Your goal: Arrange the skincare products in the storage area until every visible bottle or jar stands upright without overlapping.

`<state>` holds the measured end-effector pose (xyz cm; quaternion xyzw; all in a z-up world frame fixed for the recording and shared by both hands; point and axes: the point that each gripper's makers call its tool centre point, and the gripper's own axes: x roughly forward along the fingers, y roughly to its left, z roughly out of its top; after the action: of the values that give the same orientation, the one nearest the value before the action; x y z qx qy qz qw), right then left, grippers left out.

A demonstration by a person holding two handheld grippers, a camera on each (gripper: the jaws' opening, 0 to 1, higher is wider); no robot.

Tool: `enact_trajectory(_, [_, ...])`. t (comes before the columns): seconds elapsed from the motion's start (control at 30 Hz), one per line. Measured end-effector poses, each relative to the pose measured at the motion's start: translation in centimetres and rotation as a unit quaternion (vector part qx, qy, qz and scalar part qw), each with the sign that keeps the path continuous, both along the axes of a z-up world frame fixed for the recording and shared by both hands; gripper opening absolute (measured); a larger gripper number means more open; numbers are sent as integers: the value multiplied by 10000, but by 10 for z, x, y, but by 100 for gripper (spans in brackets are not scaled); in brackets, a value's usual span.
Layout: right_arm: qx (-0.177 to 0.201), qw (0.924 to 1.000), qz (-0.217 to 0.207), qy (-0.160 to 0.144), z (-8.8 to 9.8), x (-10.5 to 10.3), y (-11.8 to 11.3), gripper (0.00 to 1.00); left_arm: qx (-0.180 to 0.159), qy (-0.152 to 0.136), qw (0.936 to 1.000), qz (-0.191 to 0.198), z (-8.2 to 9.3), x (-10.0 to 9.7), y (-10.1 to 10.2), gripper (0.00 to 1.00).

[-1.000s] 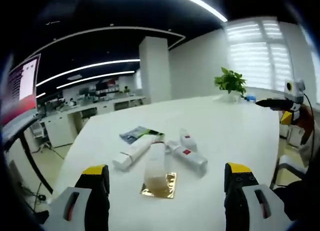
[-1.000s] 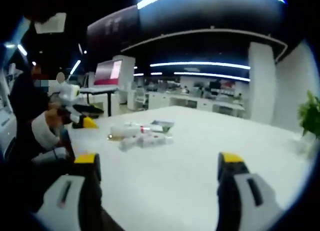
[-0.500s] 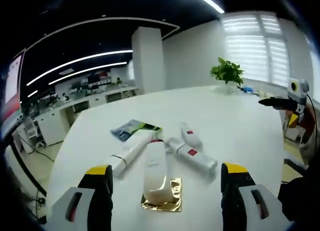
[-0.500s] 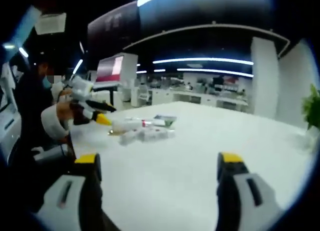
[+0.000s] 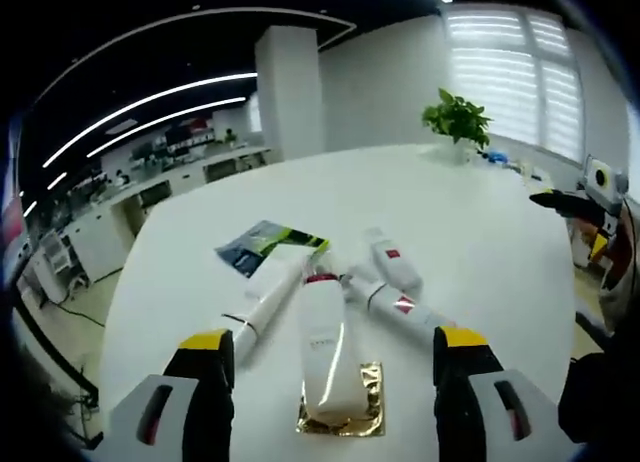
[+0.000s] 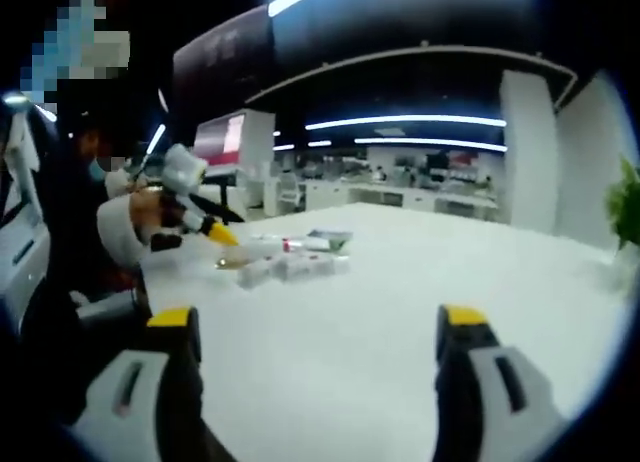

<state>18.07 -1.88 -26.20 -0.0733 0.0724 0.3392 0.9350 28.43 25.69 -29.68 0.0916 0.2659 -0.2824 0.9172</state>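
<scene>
In the left gripper view, the left gripper (image 5: 330, 367) is held low over the white table (image 5: 480, 242), its two yellow-tipped jaws spread wide apart with nothing between them. Straight ahead, centred between the jaws, a white tube (image 5: 325, 347) is seen lying flat, its near end resting on a gold foil sheet (image 5: 345, 419). Toward the left jaw a second tube (image 5: 262, 307) is laid on its side, and toward the right jaw two small red-labelled bottles (image 5: 400, 307) are also down flat. A printed leaflet (image 5: 262, 250) is spotted beyond them, a potted plant (image 5: 458, 122) far off.

In the right gripper view, the right gripper (image 6: 315, 357) is held with jaws wide apart and empty; the products are seen well ahead, left of centre.
</scene>
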Motion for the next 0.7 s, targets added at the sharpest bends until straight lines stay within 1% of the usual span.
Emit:
enact_trajectory(0.1, [-50,10000,66,-55,1,-3,2,100,52,59,9999,-114,2,5,-1,81])
enact_trajectory(0.17, [-86,9999,100,-107,2,-5,2,100,-59,150,9998,-125,4,10,0,79])
enact_trajectory(0.23, [-88,9998,108,-110,2,-6,2,100,-81,189,9997,-149,6,15,1,79])
enact_trajectory(0.37, [-71,9998,161,-129,3,-9,4,100,71,299,9994,-167,4,21,3,79])
enact_trajectory(0.57, [-39,9997,186,-157,4,-13,3,100,-7,604,9979,-227,-5,23,3,79])
enact_trajectory(0.7, [-65,9998,123,-119,1,-11,-1,100,218,696,9971,-230,-12,27,5,78])
